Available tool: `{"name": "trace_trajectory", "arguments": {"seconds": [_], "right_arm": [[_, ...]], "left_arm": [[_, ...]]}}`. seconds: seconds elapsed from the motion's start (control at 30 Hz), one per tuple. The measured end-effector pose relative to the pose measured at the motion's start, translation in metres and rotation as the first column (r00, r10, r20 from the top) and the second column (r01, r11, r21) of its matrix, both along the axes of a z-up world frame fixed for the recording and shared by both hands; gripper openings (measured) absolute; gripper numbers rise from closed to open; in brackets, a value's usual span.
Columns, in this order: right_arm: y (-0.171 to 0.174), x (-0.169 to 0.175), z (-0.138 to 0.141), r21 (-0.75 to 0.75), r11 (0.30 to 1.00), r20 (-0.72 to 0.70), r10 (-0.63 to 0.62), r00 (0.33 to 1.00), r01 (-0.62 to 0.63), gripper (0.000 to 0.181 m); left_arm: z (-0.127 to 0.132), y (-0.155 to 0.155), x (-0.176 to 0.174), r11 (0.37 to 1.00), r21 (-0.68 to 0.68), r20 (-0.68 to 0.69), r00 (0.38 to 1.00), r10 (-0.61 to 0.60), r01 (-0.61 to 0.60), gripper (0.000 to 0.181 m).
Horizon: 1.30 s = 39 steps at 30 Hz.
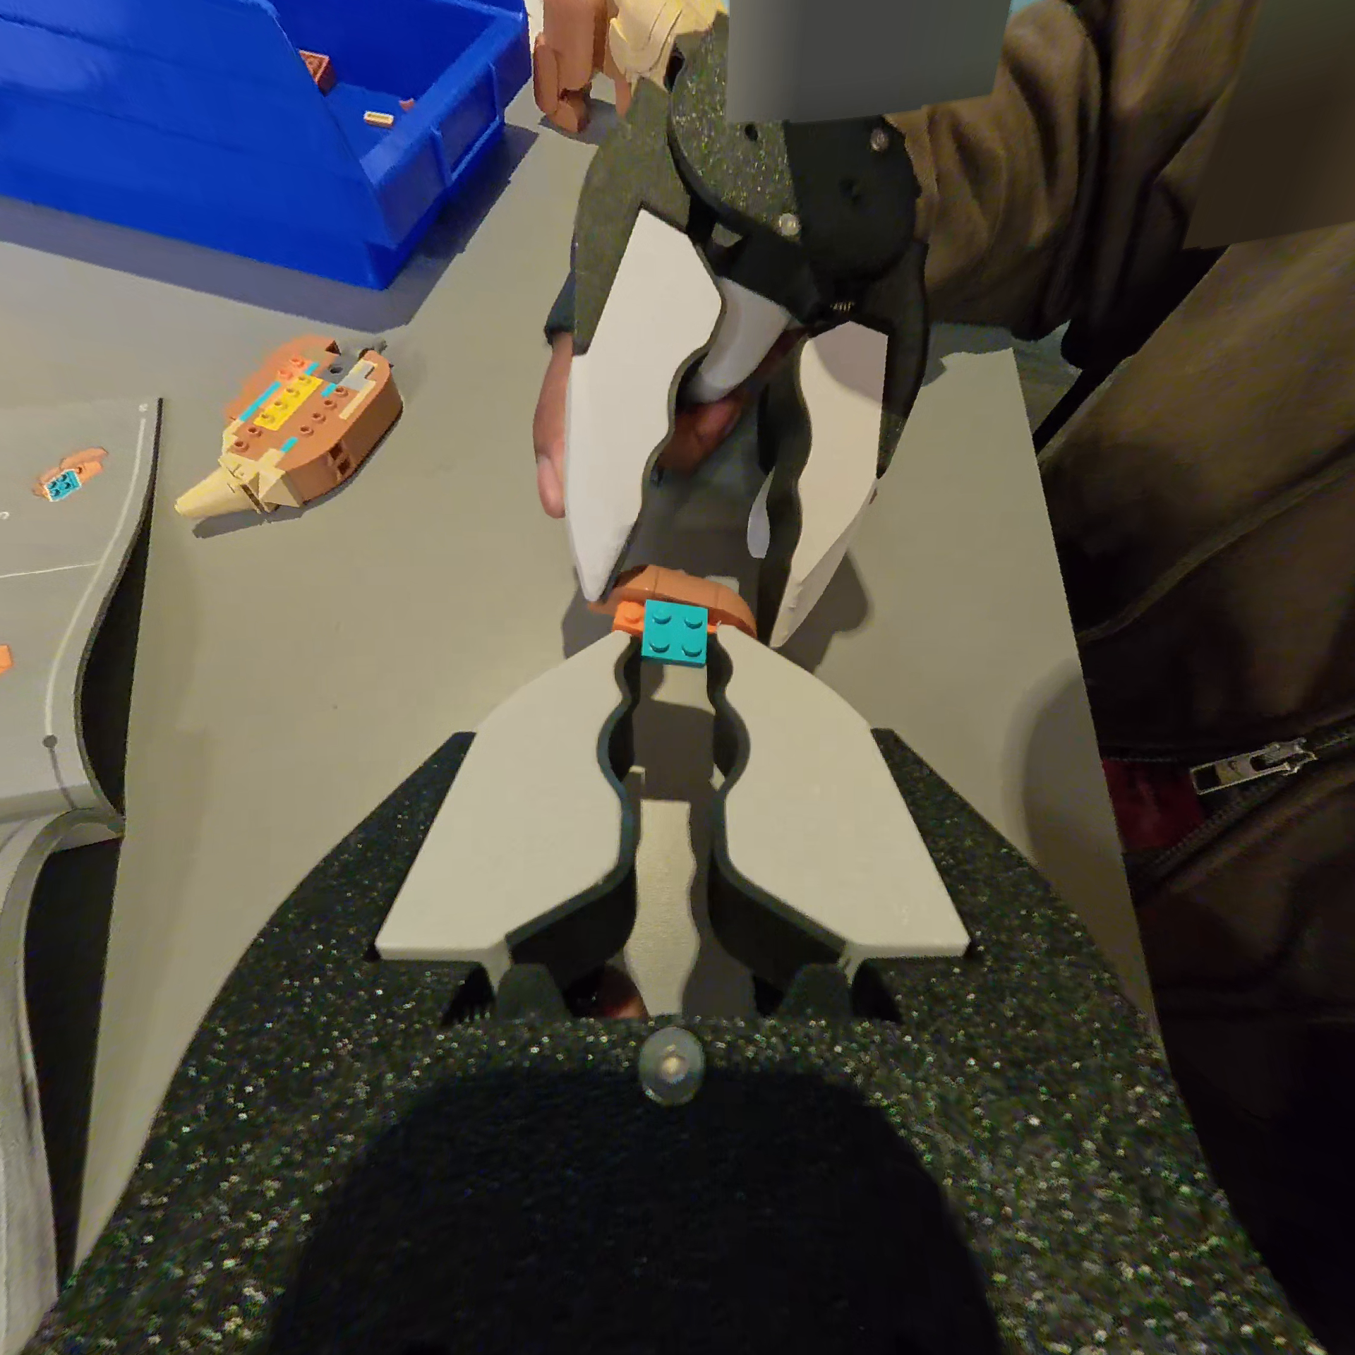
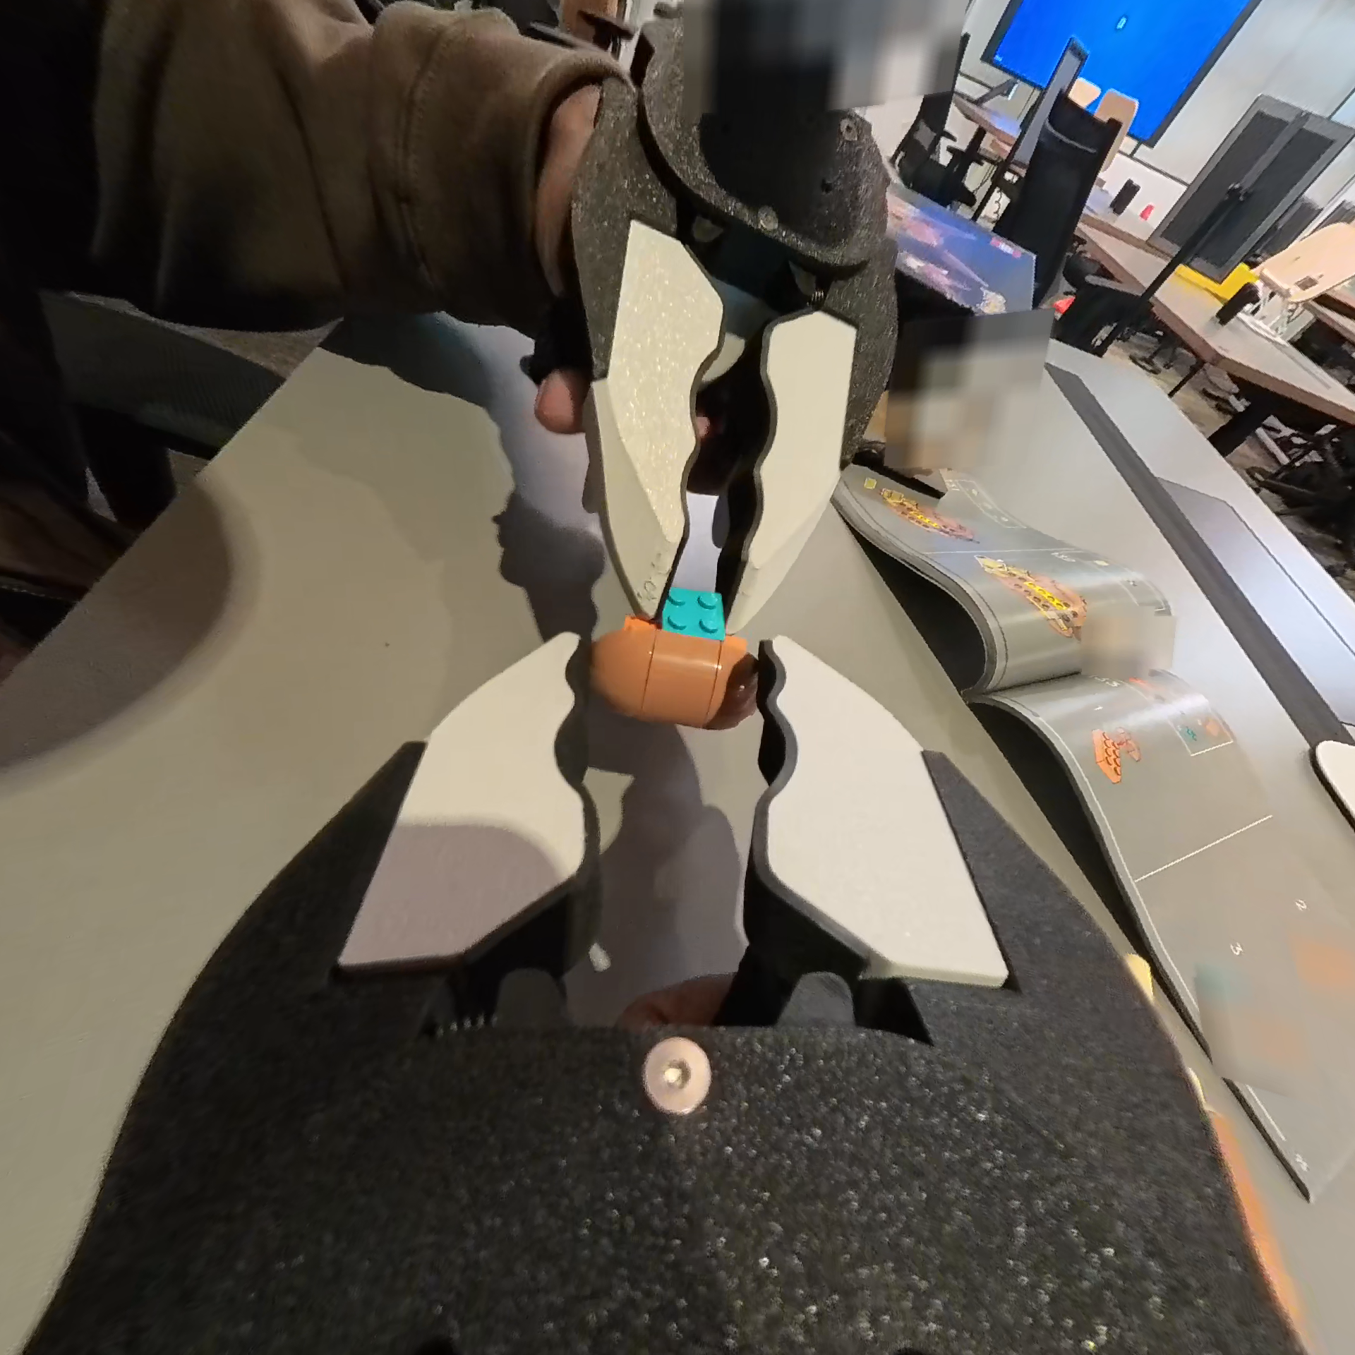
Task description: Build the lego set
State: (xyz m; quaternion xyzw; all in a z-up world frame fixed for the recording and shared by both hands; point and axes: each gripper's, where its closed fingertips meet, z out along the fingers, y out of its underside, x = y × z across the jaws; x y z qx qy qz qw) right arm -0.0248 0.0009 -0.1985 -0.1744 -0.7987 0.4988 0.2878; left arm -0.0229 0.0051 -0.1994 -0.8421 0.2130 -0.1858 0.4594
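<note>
Left gripper (image 1: 674, 649): jaws pinching a teal 2x2 plate (image 1: 674, 632), tips closed on its two sides. The plate sits against a small brown rounded assembly (image 2: 671, 682) with an orange piece (image 1: 629, 614) at one edge.

Right gripper (image 2: 671, 678): jaws spread partway, one tip on each end of the brown assembly, clamping it. In the left wrist view this gripper (image 1: 685, 608) comes in from the far side, tips meeting the assembly from above. The held pieces are near the grey surface (image 1: 366, 696); whether they touch it cannot be told.

Blue bin (image 1: 454, 147) at the far left of the surface: a few loose small pieces inside, a brown brick (image 1: 317, 67) and a tan one (image 1: 379, 117) among them; the rest is hidden by its wall.

Partly built brown hull (image 1: 293, 432) with yellow and teal studs and a tan nose lies on the surface just in front of the bin, well apart from the grippers.

Open instruction booklet (image 2: 1063, 623), pages curled, lies beside the work area. A brown-and-tan built figure (image 1: 623, 51) stands at the far edge.
</note>
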Motion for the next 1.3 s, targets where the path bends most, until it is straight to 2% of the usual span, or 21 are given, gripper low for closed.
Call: {"name": "trace_trajectory", "arguments": {"seconds": [0.9,1.03,1.07,1.1,1.2,1.3], "right_arm": [[-0.004,0.006,0.012,-0.064,0.997,-0.054,0.047,0.997,-0.051,0.042],[-0.004,0.006,0.01,-0.056,0.997,-0.046,0.044,0.998,-0.047,0.041],[-0.003,0.006,0.011,-0.062,0.997,-0.05,0.042,0.998,-0.045,0.039],[-0.003,0.006,0.013,-0.075,0.996,-0.059,0.04,0.997,-0.044,0.008],[-0.001,0.005,0.011,-0.074,0.996,-0.038,0.039,0.999,-0.042,0.007],[0.004,0.003,0.0,0.009,1.0,-0.016,0.022,1.0,-0.022,0.02]], "left_arm": [[0.004,-0.004,0.004,0.999,-0.019,-0.016,0.999,-0.034,0.034,0.017],[-0.002,-0.004,0.002,0.999,-0.035,-0.012,1.0,-0.024,0.024,0.017],[-0.004,-0.004,0.002,0.999,-0.038,-0.009,1.0,-0.025,0.024,0.017],[-0.005,-0.004,0.003,0.999,-0.041,-0.007,1.0,-0.027,0.026,0.016],[-0.008,-0.004,0.006,0.998,-0.048,0.018,0.999,-0.037,0.038,0.016],[-0.018,-0.002,0.002,0.996,-0.082,0.025,1.0,-0.014,0.016,0.015]]}}
